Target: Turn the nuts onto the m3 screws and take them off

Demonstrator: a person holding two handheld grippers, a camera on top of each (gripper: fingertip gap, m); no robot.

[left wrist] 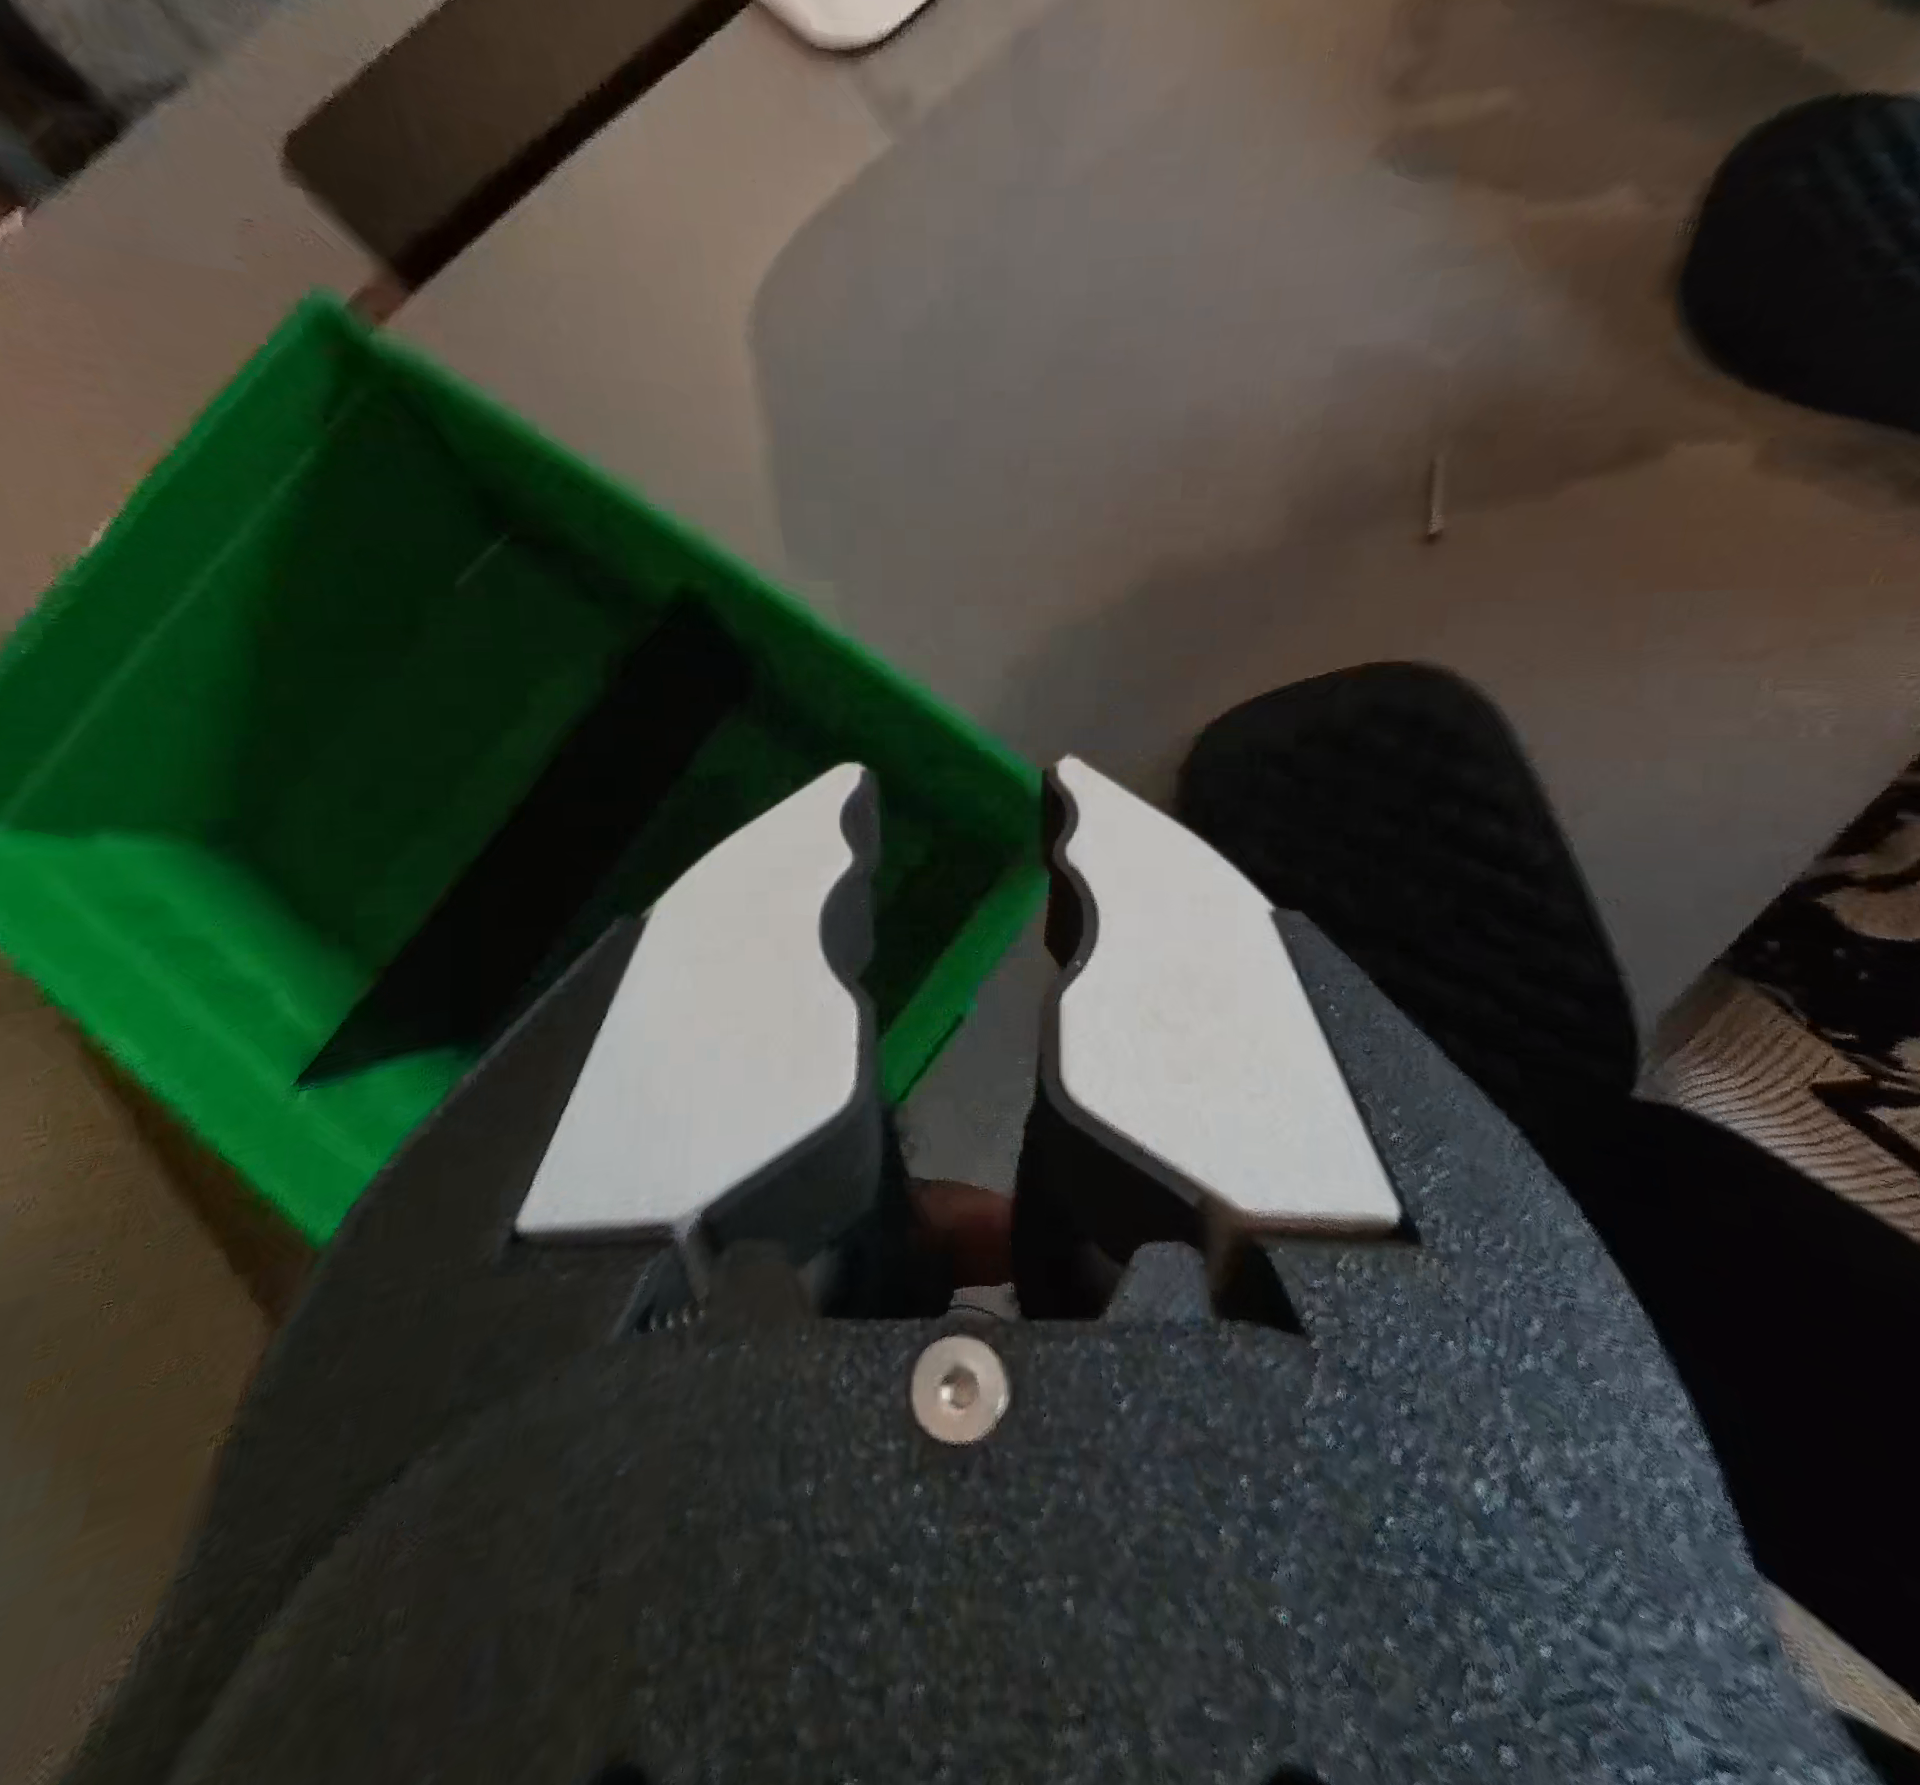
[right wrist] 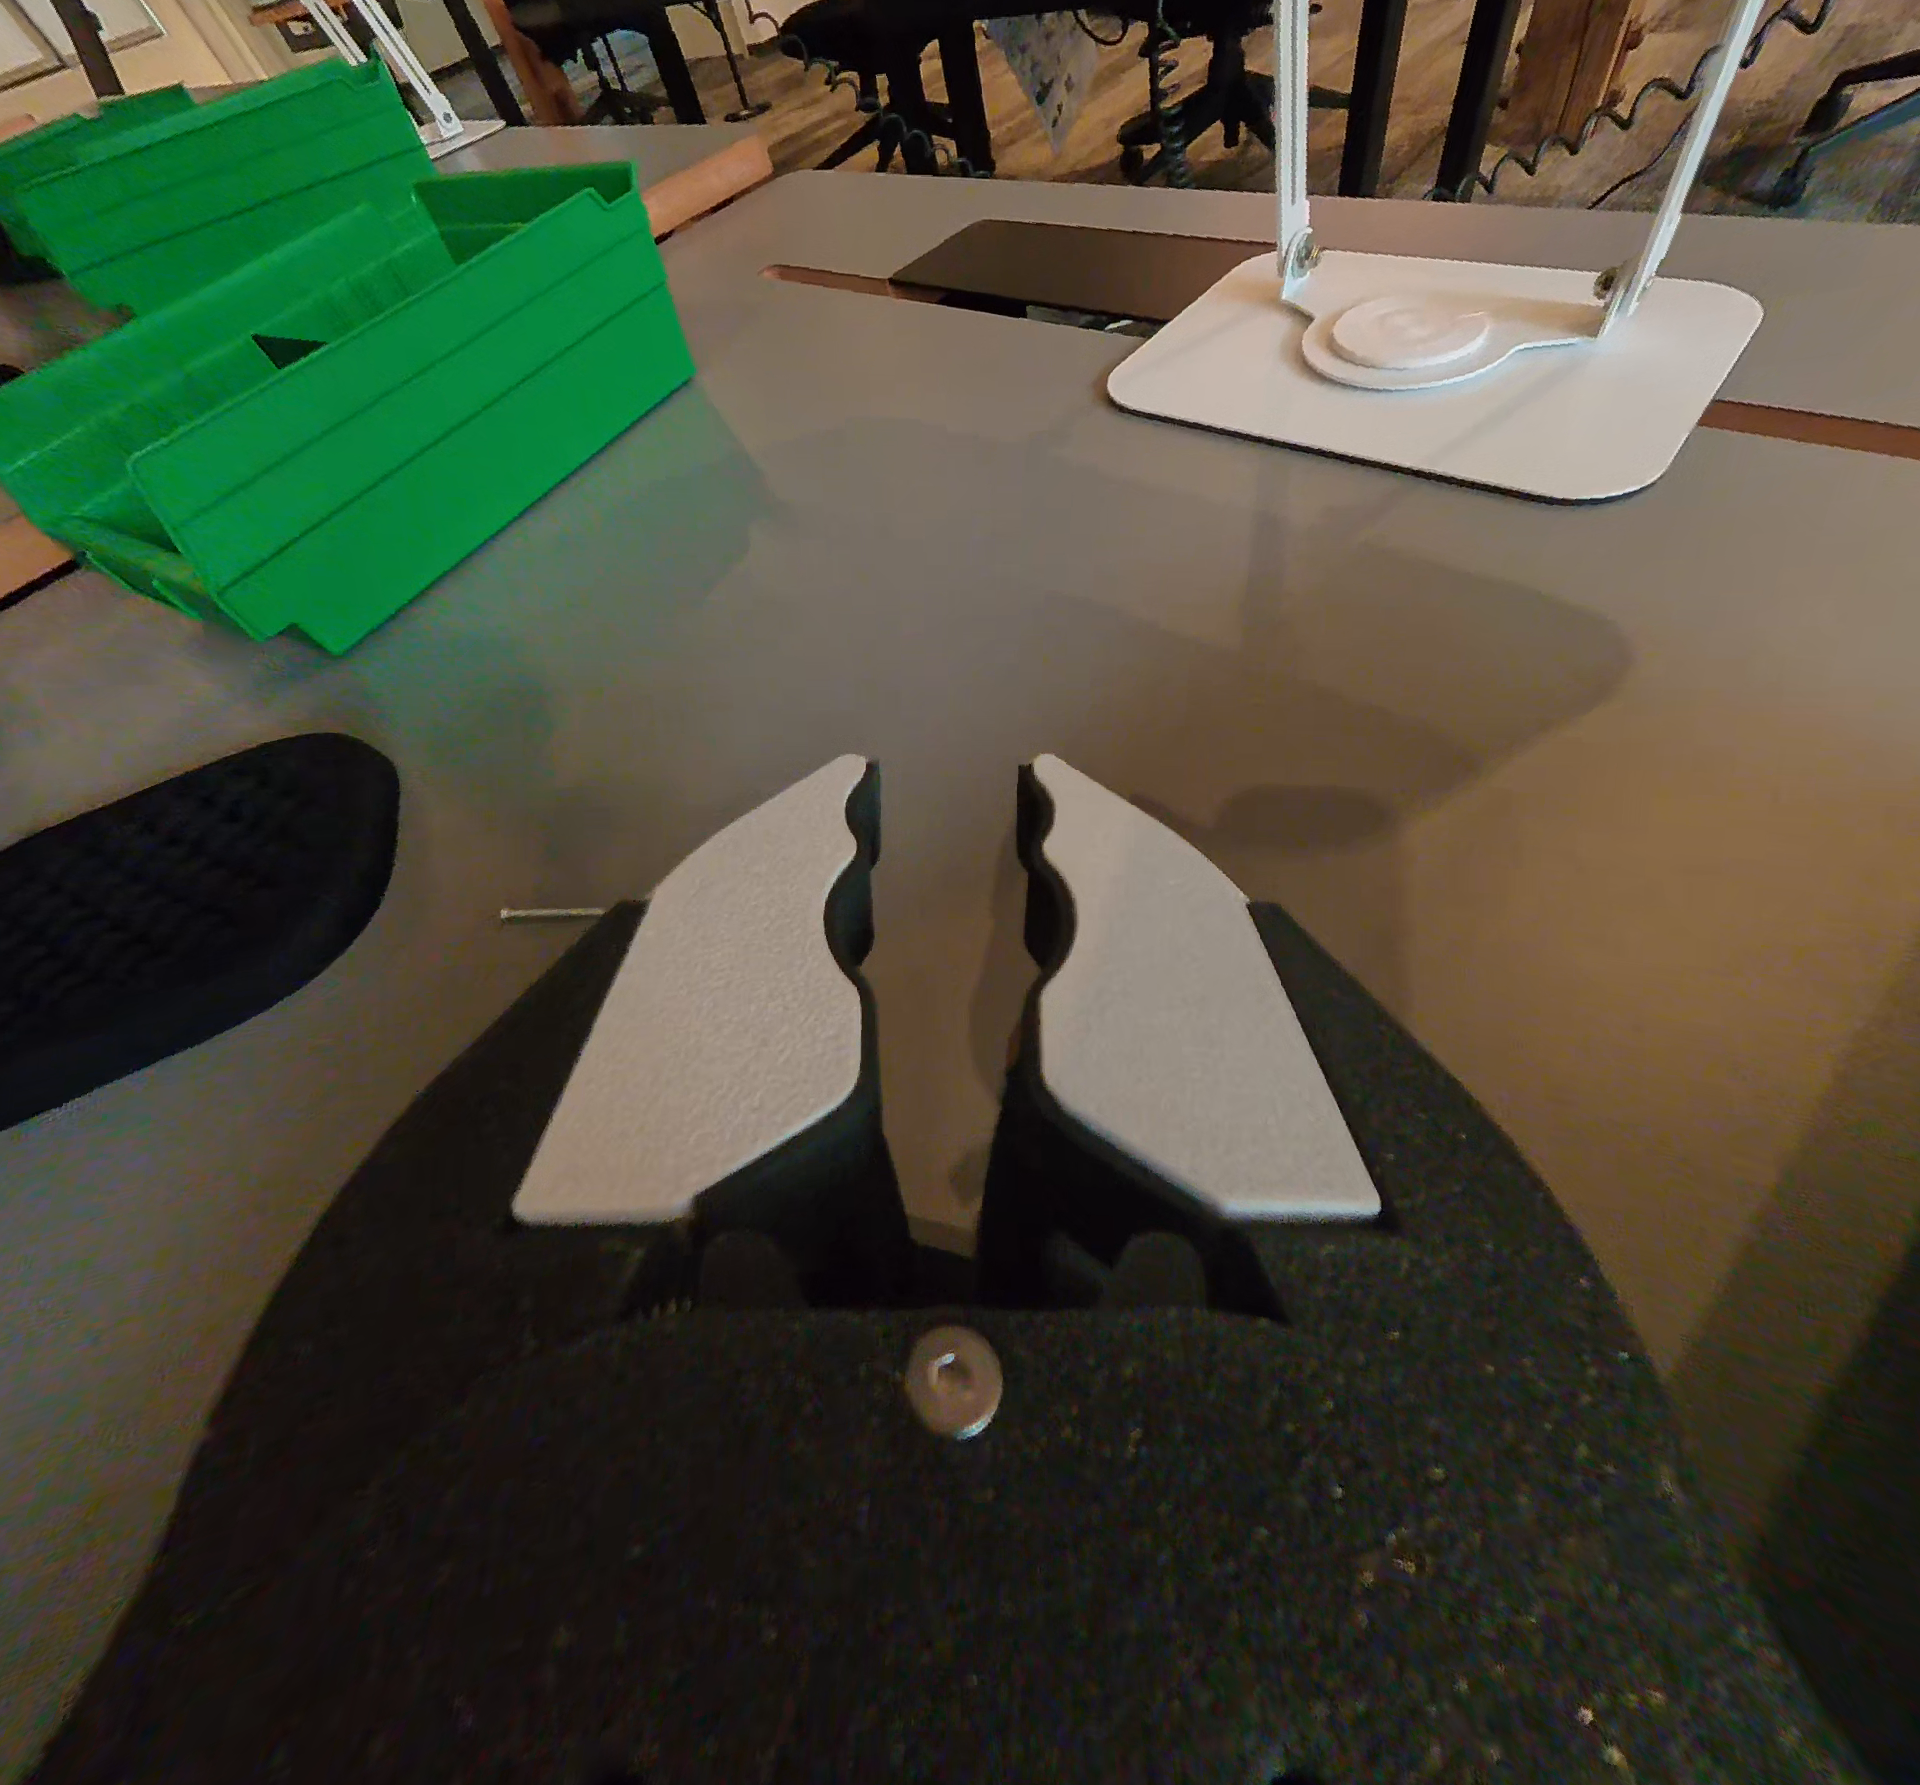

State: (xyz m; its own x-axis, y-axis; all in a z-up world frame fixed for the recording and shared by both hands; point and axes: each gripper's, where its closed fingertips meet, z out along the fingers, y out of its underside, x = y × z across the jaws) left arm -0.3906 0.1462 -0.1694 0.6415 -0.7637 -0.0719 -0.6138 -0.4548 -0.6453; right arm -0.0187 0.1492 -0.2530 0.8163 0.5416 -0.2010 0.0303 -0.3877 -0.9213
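Left wrist view: the left claw (left wrist: 961,779) stands apart with nothing between its fingers, hovering over the near corner of a green bin (left wrist: 312,696). A dark divider crosses the bin's floor; the picture is blurred, and no nuts can be made out inside. Farther right a single screw (left wrist: 1436,499) lies flat on the tabletop (left wrist: 1143,333), well apart from the claw. A black textured pad (left wrist: 1403,862) lies just right of the fingertips.

Right wrist view: the right claw (right wrist: 948,774) is also apart and bare, low over open tabletop. The screw (right wrist: 551,914) lies just left of its left finger, between that finger and the black pad (right wrist: 156,914).

The screw looks thin, light, stiff and smooth, so it would likely roll or skid; pinching it across the shank near the head seems safest. It lies flush, leaving little to get under.

Ahead there is wide free room; the green bins (right wrist: 343,447) at left and the white stand base (right wrist: 1455,385) far right bound it.
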